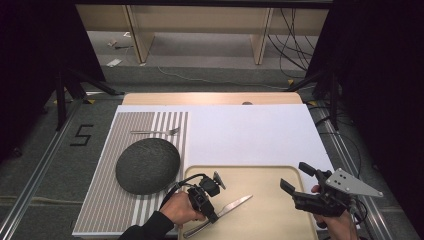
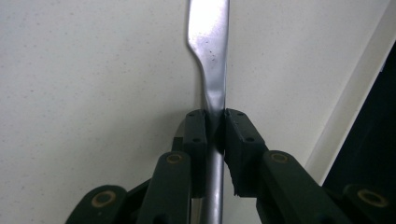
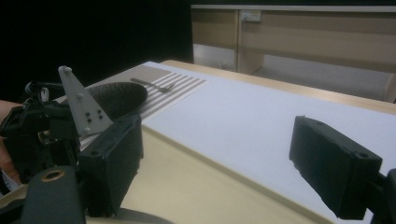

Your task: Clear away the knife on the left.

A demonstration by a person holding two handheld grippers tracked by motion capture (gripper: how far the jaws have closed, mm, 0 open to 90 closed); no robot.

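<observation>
A silver table knife [image 1: 235, 205] points up and right over the beige tray [image 1: 270, 175] at the table's front. My left gripper [image 1: 212, 217] is shut on its handle just behind the blade. In the left gripper view the pads [image 2: 196, 126] press on the knife [image 2: 208, 42] from both sides, with the tray [image 2: 93, 70] beneath. My right gripper [image 1: 296, 177] stands open over the tray's right part, nothing between its jaws. The right gripper view looks between those wide jaws of the right gripper [image 3: 219, 154] and takes in the left gripper [image 3: 42, 135] at the left.
A dark round bowl [image 1: 147, 165] lies upside down on the striped mat [image 1: 110, 200], left of the tray. A fork [image 1: 155, 132] lies on the mat behind it. A white board [image 1: 250, 135] covers the table beyond. The bowl [image 3: 116, 95] and fork [image 3: 152, 84] appear far off.
</observation>
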